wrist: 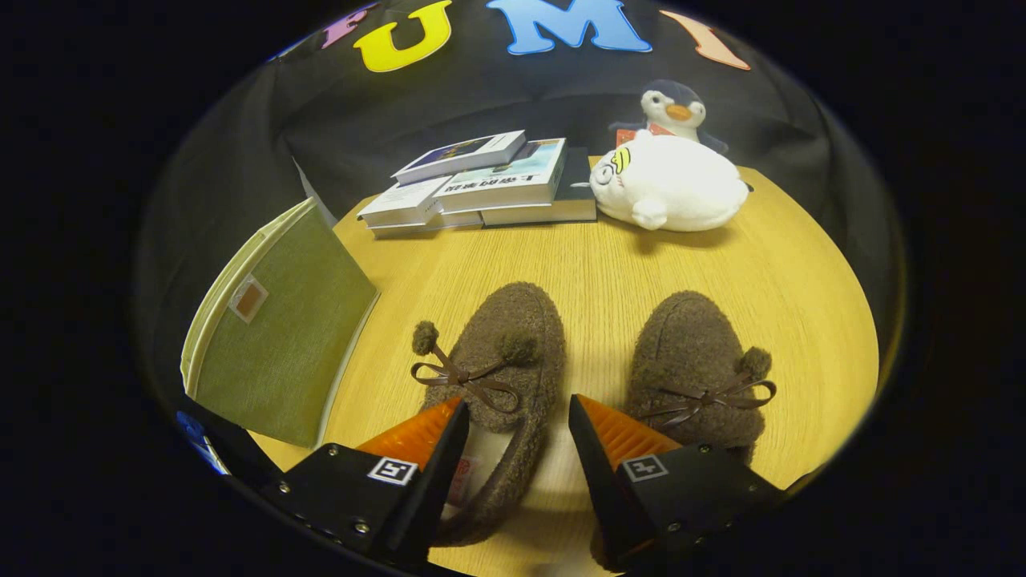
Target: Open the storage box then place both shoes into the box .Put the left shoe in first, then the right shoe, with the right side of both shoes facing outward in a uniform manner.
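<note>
The gripper (pixel 517 417) hangs with its two fingers spread apart and gripping nothing, low over the heel end of the left shoe (pixel 493 377), whose inner collar sits in the gap between them; the right shoe (pixel 697 373) lies just beside it, partly behind the right-hand finger, both toes pointing away across the wooden table (pixel 609 264). Off to the left of the fingers stands the green fabric storage box (pixel 276 353), its flap looking closed against it (I cannot see any opening), so my reading is that opening the box comes first and the shoes are untouched. To do that well, I would swing across to the box's front flap, take it near an edge with both fingers rather than in the middle, and fold it fully clear so it will not fall back. A small tan label (pixel 248 298) sits on the box, too small to read. Beyond the shoes lie stacked books (pixel 481 184) with cover text I cannot make out, a white plush toy (pixel 669 188), and a penguin toy (pixel 673 108) behind it.
</note>
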A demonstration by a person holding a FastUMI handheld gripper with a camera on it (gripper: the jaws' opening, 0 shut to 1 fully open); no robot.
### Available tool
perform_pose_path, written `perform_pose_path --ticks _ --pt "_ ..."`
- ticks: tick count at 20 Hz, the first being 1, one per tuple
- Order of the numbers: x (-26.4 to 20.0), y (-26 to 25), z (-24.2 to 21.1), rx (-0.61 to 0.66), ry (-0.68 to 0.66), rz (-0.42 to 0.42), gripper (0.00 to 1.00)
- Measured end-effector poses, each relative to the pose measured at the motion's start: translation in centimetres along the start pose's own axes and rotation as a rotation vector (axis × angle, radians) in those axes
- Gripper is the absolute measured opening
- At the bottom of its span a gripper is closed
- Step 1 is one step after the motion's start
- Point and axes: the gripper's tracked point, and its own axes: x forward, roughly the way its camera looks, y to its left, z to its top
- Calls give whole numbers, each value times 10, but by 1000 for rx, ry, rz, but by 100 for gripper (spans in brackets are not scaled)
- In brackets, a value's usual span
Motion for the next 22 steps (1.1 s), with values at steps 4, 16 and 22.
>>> perform_pose_path --ticks 4,16,22 --pt "2 -4 -2 -1 16 -37 57" --pt "-15 3 8 207 47 -44 1" --pt "-43 29 42 259 8 -13 1"
